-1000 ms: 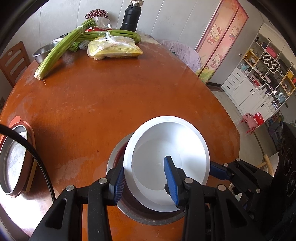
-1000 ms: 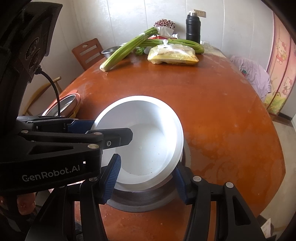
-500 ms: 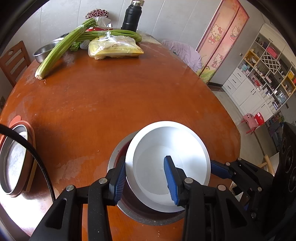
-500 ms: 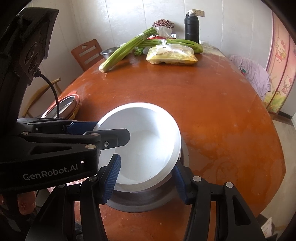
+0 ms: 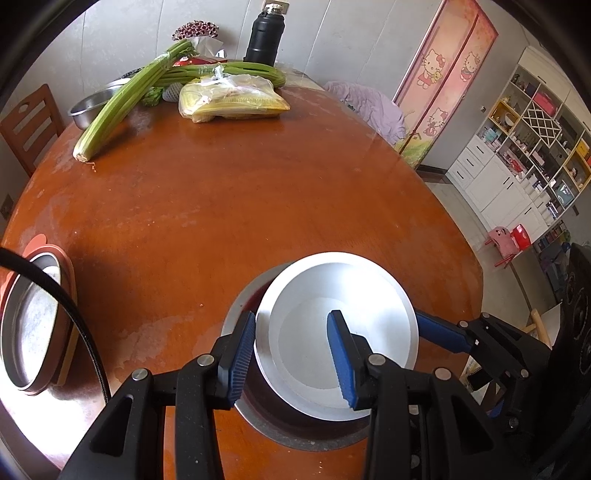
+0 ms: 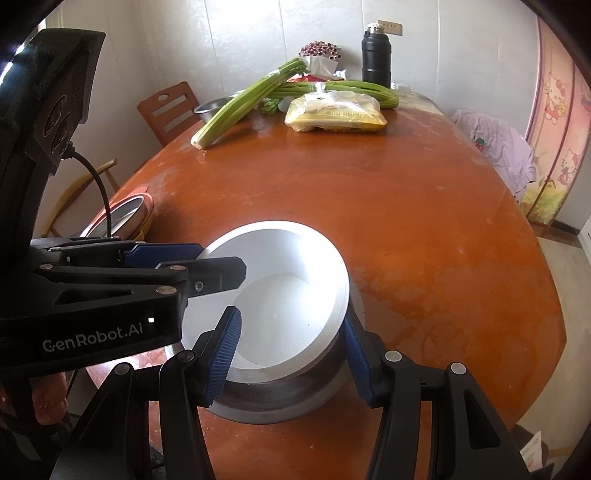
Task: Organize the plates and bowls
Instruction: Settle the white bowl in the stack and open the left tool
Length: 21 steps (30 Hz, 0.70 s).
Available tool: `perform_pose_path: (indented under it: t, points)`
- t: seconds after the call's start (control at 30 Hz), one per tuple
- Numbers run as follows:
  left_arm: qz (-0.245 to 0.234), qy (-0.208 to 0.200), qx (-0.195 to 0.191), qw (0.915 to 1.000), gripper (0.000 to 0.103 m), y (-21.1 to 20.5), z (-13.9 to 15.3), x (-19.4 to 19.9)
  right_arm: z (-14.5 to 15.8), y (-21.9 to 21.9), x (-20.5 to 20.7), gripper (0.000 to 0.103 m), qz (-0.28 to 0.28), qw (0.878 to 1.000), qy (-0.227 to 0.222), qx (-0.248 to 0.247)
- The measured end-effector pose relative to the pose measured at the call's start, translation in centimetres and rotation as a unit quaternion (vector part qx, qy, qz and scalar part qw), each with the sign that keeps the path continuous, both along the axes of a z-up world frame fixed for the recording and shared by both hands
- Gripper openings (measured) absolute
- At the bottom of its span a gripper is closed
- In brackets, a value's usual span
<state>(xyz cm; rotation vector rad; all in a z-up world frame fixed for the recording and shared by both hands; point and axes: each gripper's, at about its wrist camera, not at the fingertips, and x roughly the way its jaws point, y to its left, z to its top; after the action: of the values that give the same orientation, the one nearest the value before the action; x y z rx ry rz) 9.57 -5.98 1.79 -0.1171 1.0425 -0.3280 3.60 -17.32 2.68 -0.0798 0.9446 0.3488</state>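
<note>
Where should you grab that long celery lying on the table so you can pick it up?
Grab the celery around its thick pale bottom part, a little up from the cut end. Come from above, with the fingers across the stalk. It lies flat on the table, and that lower end is bare, while the leafy top sits crowded against the metal bowl and other greens.

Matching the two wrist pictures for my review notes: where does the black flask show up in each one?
Left wrist view: the black flask stands at the top centre, at the table's far edge, behind the celery.
Right wrist view: the black flask stands at the top, right of centre, against the wall.
Shared landmark: the yellow bag lies just in front of the flask in both.
</note>
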Motion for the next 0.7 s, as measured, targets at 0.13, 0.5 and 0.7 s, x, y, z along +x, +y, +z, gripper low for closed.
perform_pose_path:
  t: [0.13, 0.5, 0.7]
  points:
    - [0.000, -0.004, 0.001, 1.0000, 0.040, 0.1, 0.4, 0.0, 0.2, -0.1, -0.1, 0.057, -0.001, 1.000, -0.003, -0.003]
    - [0.006, -0.011, 0.007, 0.9999, 0.040, 0.3, 1.0, -0.2, 0.8, 0.1, -0.1, 0.057, 0.000, 1.000, -0.012, -0.008]
    - [0.012, -0.018, 0.009, 0.9997, 0.042, 0.8, 1.4, -0.3, 1.2, -0.1, 0.1, 0.057, -0.005, 1.000, -0.018, -0.008]
